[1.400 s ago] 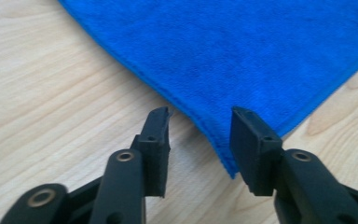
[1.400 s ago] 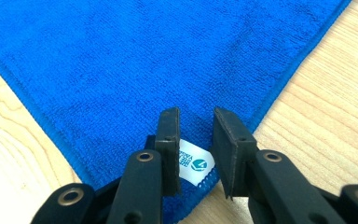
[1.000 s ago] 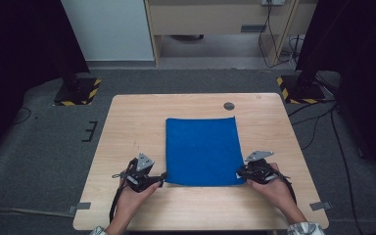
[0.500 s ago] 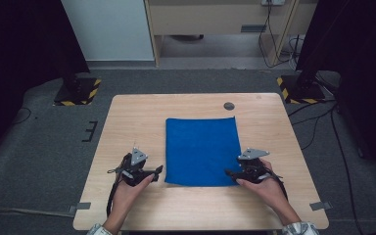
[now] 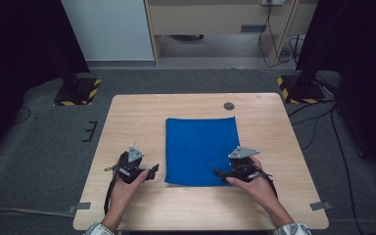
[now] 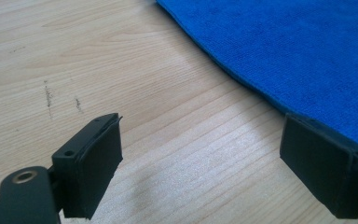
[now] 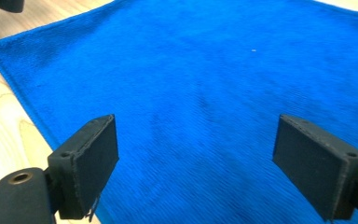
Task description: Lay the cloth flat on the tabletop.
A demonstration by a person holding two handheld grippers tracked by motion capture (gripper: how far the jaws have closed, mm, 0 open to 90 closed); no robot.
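While the blue cloth (image 5: 201, 151) lies flat at mid-table, nothing is gripped: both sets of jaws, just opened wide, stand empty, left gripper (image 5: 152, 171) kept beside its near corner, right gripper (image 5: 219, 173) held over its near edge.

Both forearms reach in from the near edge. The left tongs (image 5: 152, 171) and right tongs (image 5: 219, 173) point toward each other, jaws spread wide, having just been opening, nothing between them.
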